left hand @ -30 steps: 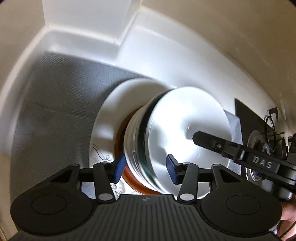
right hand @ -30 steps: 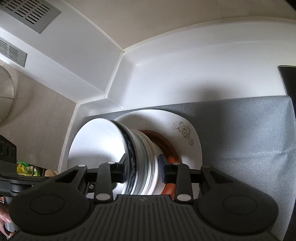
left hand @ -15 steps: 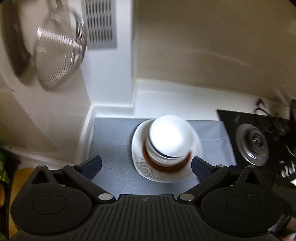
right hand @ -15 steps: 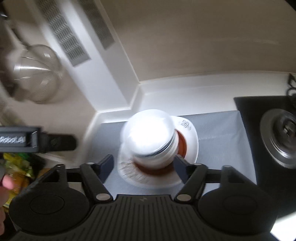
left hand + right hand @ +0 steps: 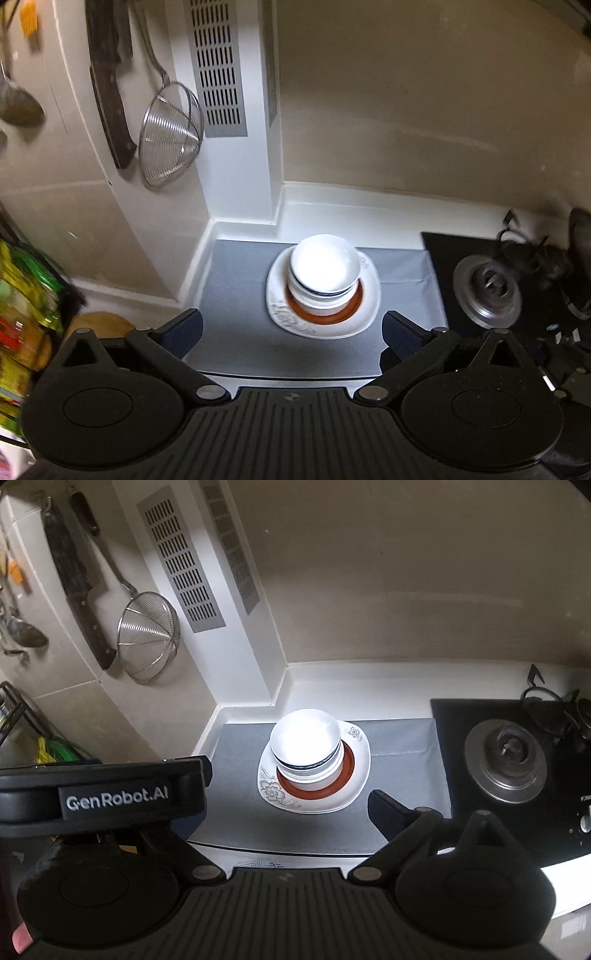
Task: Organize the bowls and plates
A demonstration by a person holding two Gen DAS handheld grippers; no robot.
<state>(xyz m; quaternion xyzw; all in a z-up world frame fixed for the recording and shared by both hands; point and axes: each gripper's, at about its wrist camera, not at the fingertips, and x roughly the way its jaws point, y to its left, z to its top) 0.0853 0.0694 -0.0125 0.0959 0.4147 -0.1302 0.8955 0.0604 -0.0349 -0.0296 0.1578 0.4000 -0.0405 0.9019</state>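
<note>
A stack of white bowls (image 5: 323,264) (image 5: 304,738) stands on an orange-rimmed plate (image 5: 356,301) (image 5: 347,771). That plate lies on a white squarish plate with a flower pattern (image 5: 280,317) (image 5: 273,790) on a grey mat (image 5: 236,295) (image 5: 402,760). My left gripper (image 5: 291,328) hangs well above and in front of the stack, open wide with nothing between its fingers. My right gripper (image 5: 286,812) is also high and back from the stack. Its jaws are opening and hold nothing. Its left finger is hidden behind the left gripper's body (image 5: 110,797).
A black hob with a burner (image 5: 487,291) (image 5: 506,753) borders the mat on the right. On the left wall hang a wire strainer (image 5: 170,136) (image 5: 147,638) and a cleaver (image 5: 110,103), beside a vent grille (image 5: 218,66). Bright packets (image 5: 22,314) sit at far left.
Both grippers were closed in around the bowl stack. They have opened wide and drawn back and up, leaving the stack standing on the plates.
</note>
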